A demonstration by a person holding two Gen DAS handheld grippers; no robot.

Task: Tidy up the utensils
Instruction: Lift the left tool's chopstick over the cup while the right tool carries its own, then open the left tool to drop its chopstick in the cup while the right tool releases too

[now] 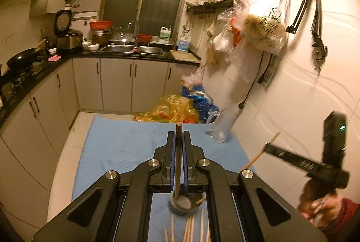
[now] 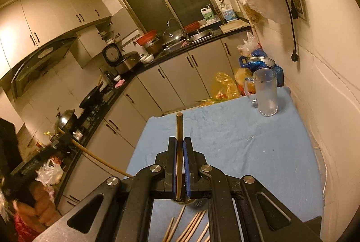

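In the left wrist view, the left tongs [image 1: 179, 140] are pressed together on a ladle [image 1: 179, 161], pinching its thin handle, which stands up between the blue pads; its bowl shows lower down, over the counter [image 1: 126, 140] with its blue cloth. Loose chopsticks [image 1: 191, 228] lie on the cloth at the bottom edge. To the right, the right tongs [image 1: 267, 147] hold a single chopstick [image 1: 261, 152] in the air.

In the right wrist view, the right tongs [image 2: 179, 147] pinch a chopstick [image 2: 179, 152] standing upright. More chopsticks [image 2: 191, 226] lie below on the cloth. A glass mug [image 2: 265, 93] stands near the counter's far right corner.
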